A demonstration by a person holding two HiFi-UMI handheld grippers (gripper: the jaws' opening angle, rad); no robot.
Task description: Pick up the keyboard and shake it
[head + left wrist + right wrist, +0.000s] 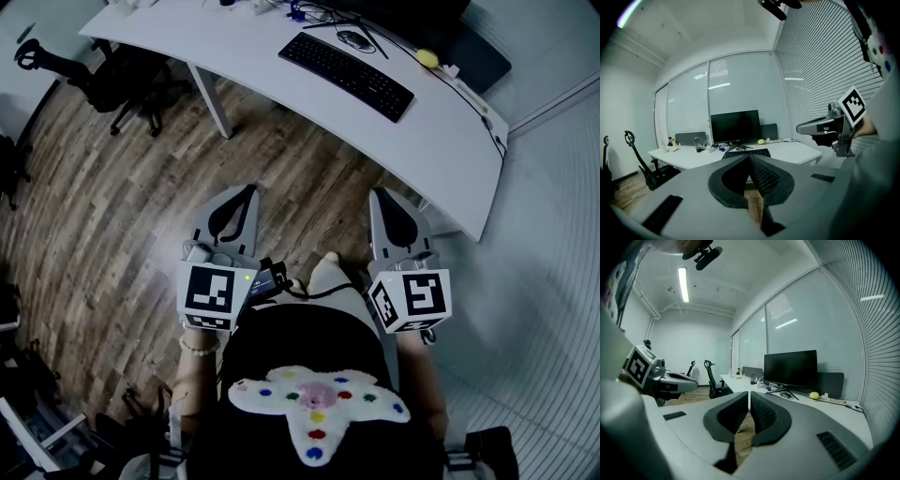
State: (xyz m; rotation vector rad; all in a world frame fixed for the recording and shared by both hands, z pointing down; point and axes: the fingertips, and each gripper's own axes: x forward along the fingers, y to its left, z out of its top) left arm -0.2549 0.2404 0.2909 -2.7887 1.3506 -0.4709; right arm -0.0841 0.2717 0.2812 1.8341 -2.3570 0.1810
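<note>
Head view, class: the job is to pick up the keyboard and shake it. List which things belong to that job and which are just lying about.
Belongs to the job:
keyboard
left gripper, fingers shut, empty
right gripper, fingers shut, empty
desk under the keyboard

Just lying about:
mouse
small yellow object
office chair

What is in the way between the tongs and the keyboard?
Nothing visible. The left tongs and right tongs hang shut and empty over the floor, short of the desk where the keyboard lies uncovered.
</note>
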